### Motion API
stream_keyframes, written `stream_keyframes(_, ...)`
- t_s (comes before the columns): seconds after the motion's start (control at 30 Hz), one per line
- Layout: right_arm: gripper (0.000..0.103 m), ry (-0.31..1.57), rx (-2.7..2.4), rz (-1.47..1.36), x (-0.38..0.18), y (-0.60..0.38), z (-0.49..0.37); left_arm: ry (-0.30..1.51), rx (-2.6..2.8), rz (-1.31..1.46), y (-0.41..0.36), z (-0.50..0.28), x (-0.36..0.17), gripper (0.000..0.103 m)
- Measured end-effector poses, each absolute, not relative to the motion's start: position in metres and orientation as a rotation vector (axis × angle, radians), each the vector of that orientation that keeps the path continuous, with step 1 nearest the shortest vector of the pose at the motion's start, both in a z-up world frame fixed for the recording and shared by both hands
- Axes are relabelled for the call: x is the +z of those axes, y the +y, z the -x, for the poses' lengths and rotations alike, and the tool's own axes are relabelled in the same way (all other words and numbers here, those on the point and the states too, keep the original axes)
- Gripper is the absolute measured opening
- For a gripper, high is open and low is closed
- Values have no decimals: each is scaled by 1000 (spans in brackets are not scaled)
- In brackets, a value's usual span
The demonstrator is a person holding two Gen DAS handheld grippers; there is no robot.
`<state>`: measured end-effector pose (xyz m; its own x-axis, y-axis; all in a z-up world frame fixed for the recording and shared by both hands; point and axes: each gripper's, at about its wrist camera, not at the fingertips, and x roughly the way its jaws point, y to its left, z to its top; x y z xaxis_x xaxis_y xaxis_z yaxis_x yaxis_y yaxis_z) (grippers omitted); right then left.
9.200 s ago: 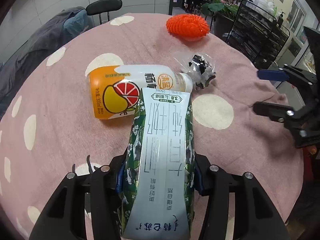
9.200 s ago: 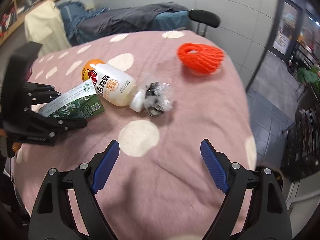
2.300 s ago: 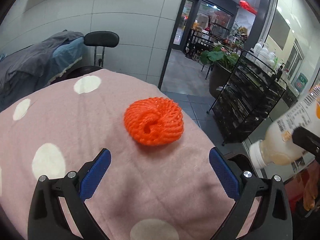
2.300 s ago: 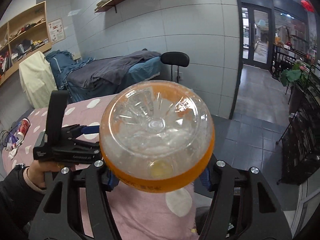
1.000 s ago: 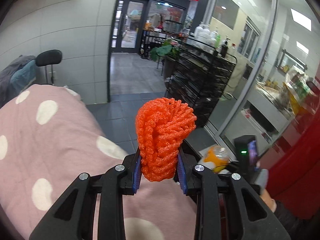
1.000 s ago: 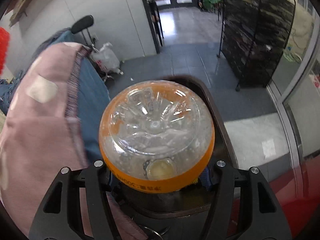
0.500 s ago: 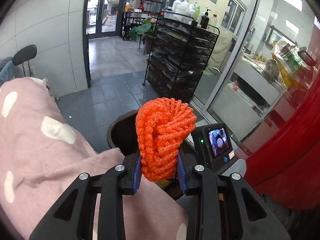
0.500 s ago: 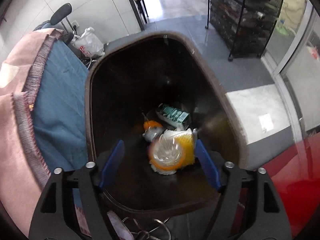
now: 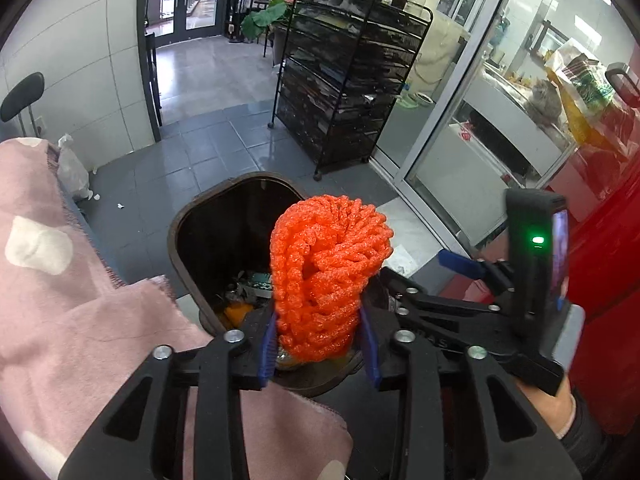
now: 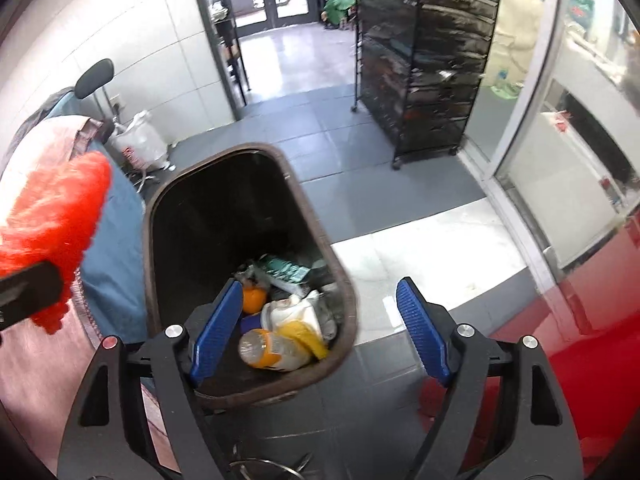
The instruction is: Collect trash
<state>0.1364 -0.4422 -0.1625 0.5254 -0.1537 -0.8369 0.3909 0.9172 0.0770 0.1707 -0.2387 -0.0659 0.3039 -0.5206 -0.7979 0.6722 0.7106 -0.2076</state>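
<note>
Left gripper (image 9: 318, 338) clamps an orange net (image 9: 328, 276) over the brown bin (image 10: 152, 216) on grey tiles (image 10: 320, 136); right gripper (image 10: 320, 328) gapes empty. Black rack (image 9: 344, 80) stands far right.

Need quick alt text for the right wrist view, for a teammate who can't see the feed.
The open right gripper hangs over a dark trash bin holding an orange-and-white juice bottle and a green carton. At the left edge, an orange foam net is gripped by the other tool, beside the pink tablecloth.
</note>
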Motion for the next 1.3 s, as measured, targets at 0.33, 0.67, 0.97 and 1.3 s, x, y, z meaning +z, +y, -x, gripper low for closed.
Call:
stream_keyframes(0.33, 85, 903, -416, -248, -142, -443, -119, 834, -780, -203, -230, -141, -45, 89)
stream_keyframes(0.67, 96, 692, -411, -213, -84, -395, -90, 601, -552, -142, -140, -88, 0, 97)
stream_keyframes(0.97, 97, 553, -302, -191, -44, -336, -59, 454, -343, -82, -70, -55, 21, 97)
stream_keyframes(1.3, 97, 481, -235, -126, -29, -288, -27, 401, -236, -28, -42, -21, 23, 97)
